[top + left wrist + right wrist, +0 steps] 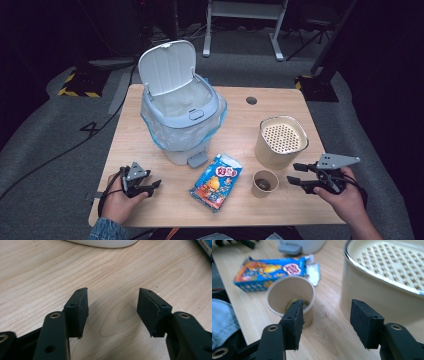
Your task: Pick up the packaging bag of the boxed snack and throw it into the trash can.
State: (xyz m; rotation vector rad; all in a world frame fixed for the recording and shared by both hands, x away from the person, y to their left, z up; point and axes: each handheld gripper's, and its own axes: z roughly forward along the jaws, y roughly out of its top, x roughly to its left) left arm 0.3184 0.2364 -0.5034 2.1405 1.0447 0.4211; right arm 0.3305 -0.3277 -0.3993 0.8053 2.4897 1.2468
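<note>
Right gripper point(296, 174) half open, empty, jaws level, pointing left at cup point(265, 183) just beside it, near edge, in front of canister point(280, 141). Left gripper point(150, 185) open, empty, well apart.

Light wooden table point(150, 210), centre of frame, round grommet hole point(251, 100) near its far edge. Grey carpeted floor point(45, 155) all around; number mark on it at left. Black cables point(60, 152) trail across the floor, left side. Yellow-black hazard-striped base point(80, 90), upper left. White desk frame point(245, 25) at top centre. Surroundings dark; light falls mainly on the tabletop.
</note>
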